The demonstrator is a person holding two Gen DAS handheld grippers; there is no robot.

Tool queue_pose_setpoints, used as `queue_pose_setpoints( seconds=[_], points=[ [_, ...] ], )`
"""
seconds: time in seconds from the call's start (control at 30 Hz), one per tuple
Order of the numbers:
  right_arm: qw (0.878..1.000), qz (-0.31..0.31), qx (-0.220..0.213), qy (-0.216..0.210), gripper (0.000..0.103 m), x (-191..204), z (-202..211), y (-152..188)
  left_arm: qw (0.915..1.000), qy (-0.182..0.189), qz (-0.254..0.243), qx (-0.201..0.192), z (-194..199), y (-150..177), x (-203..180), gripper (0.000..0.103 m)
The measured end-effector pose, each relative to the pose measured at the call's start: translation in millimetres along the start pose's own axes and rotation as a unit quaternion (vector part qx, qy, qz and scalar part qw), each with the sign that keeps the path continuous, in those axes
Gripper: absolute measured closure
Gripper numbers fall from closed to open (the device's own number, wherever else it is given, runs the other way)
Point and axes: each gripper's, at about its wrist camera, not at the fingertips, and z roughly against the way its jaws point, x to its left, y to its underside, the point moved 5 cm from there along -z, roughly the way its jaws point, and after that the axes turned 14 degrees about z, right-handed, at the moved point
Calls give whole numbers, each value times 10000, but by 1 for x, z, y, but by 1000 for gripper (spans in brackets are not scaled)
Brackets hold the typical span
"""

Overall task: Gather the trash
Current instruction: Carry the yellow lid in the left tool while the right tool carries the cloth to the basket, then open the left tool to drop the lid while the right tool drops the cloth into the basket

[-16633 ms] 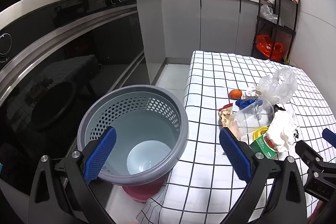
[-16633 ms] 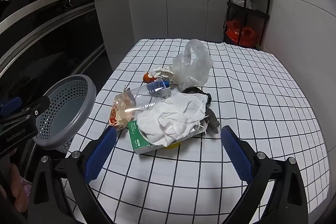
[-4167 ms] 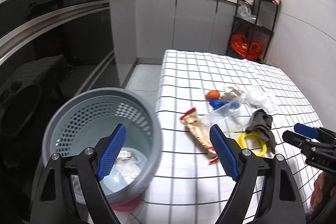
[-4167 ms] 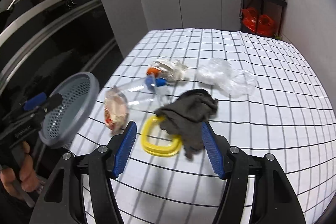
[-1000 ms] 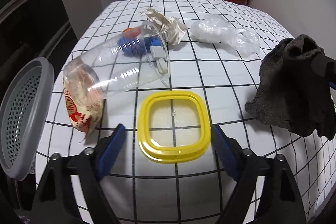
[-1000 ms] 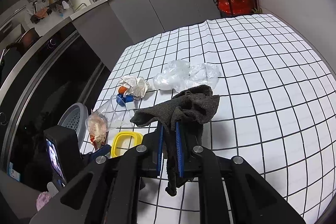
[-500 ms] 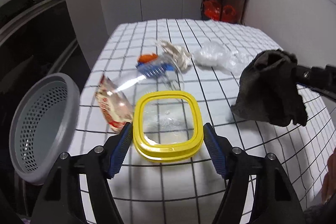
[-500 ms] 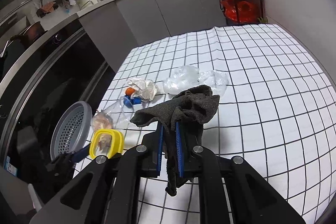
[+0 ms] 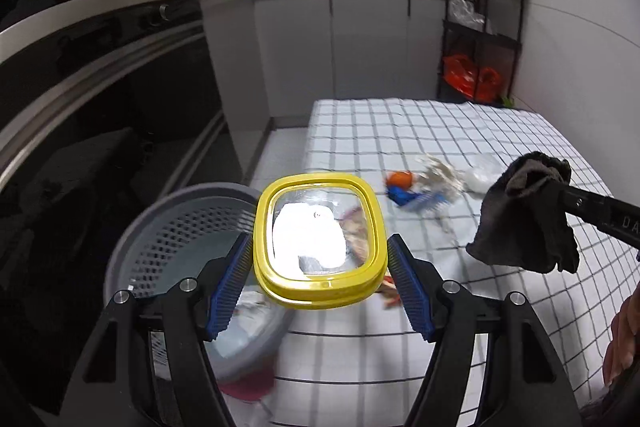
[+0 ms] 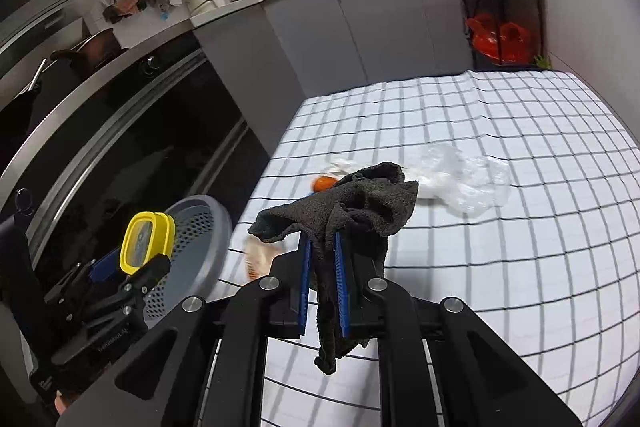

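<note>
1. Left wrist view: since a second ago the yellow lid [image 9: 320, 241] has left the checked tablecloth [image 9: 440, 131] and now rides between the pads of the left gripper [image 9: 320, 281], which presses on its two side edges. The grey perforated bin [image 9: 180, 227] has come under the lid's left half.
2. Same view, the step in hand: my judgement is that the lid is being carried to the bin. To do it well, bring the whole lid over the bin's mouth before letting go, since its right half is over the cloth.
3. Same view, how it points: the lid's clear face is tipped up toward the camera, and its slightly longer axis runs away along the fingers.
4. Right wrist view: the right gripper [image 10: 322, 279] is clamped on a dark cloth [image 10: 352, 203], whose folds drape over the fingertips and whose tail hangs down between the jaws, above the tablecloth.
5. Same view: the bin stands off the table's left edge, with the lid in front of it. A clear plastic bag [image 10: 464, 179] and an orange scrap [image 10: 324, 183] lie on the table.
</note>
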Motion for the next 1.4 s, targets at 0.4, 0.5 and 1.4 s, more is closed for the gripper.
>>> queue_pose_setpoints(
  seconds=[0.4, 0.5, 1.4],
  points=[
    [9953, 630, -28, -740, 92, 108, -48, -35, 9970, -568, 449, -260, 2, -29, 95, 36],
    [9930, 757, 73, -901, 92, 131, -66, -40, 9963, -686, 506, -123, -9, -24, 110, 36],
    [9818, 1234, 769, -1221, 89, 207, -158, -33, 9901, -813, 1096, 330, -35, -17, 177, 34]
  ],
)
